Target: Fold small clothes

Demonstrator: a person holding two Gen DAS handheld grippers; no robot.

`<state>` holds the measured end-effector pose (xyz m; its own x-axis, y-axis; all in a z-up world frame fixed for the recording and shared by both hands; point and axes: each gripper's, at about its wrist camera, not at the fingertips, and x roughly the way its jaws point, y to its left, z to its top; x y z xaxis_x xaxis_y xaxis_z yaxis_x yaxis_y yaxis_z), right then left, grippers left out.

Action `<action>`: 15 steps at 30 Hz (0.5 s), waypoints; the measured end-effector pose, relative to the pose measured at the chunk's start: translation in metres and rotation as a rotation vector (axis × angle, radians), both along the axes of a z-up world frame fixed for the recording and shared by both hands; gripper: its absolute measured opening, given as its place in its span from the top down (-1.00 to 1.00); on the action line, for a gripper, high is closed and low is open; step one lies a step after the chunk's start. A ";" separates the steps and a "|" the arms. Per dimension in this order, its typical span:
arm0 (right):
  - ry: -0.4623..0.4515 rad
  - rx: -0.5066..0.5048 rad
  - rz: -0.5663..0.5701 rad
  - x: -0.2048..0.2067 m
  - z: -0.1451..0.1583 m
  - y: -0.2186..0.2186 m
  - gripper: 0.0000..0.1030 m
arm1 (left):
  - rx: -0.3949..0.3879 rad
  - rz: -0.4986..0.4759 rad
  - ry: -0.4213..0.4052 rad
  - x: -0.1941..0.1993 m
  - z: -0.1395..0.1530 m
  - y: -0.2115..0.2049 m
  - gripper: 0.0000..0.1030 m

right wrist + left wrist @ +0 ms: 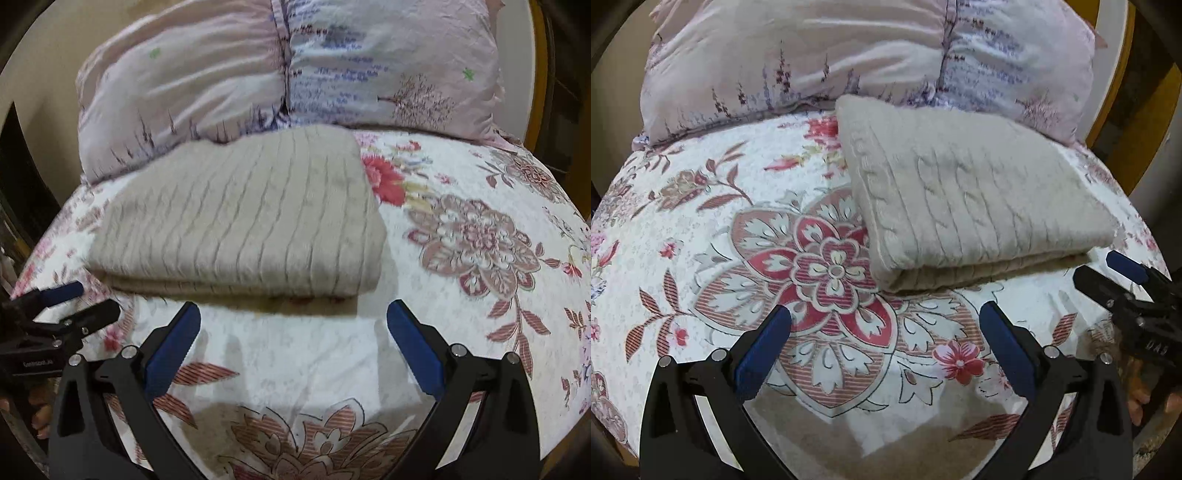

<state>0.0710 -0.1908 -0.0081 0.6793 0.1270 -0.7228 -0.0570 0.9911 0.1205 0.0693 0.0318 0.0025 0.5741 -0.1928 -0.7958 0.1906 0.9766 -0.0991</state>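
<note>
Sweater: beige cable-knit sweater lies folded on floral quilt, against pillow.
Left gripper: jaws apart, empty.
Right gripper: jaws apart, empty (near fold's front edge).
Advice: withdraw level, avoid snagging the knit.

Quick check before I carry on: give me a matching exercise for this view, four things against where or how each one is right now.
Things:
1. beige knit garment
2. pillow
3. left hand-held gripper
4. floral bedspread

States:
A. leaning at the head of the bed, behind the knit
B. open, nothing between its pads
C. folded into a flat rectangle
D. spread flat under everything

Pairs: 1-C, 2-A, 3-B, 4-D
</note>
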 end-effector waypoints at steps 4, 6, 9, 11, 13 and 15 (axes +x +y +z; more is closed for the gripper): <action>0.035 -0.020 -0.013 0.002 -0.005 0.003 -0.96 | 0.038 0.002 0.005 0.000 -0.001 -0.005 -0.97; 0.047 -0.017 -0.015 0.004 -0.007 0.003 -0.96 | 0.053 0.004 0.006 0.000 -0.001 -0.006 -0.97; 0.063 -0.027 -0.020 0.006 -0.010 0.004 -0.96 | 0.070 0.012 0.010 0.001 -0.002 -0.008 -0.97; 0.068 -0.045 -0.022 0.006 -0.011 0.006 -0.96 | 0.081 0.017 0.014 0.002 -0.002 -0.010 -0.97; 0.073 -0.061 -0.024 0.007 -0.011 0.009 -0.96 | 0.095 0.020 0.016 0.003 -0.003 -0.011 -0.97; 0.078 -0.076 -0.026 0.008 -0.013 0.010 -0.96 | 0.115 0.020 0.018 0.003 -0.004 -0.014 -0.97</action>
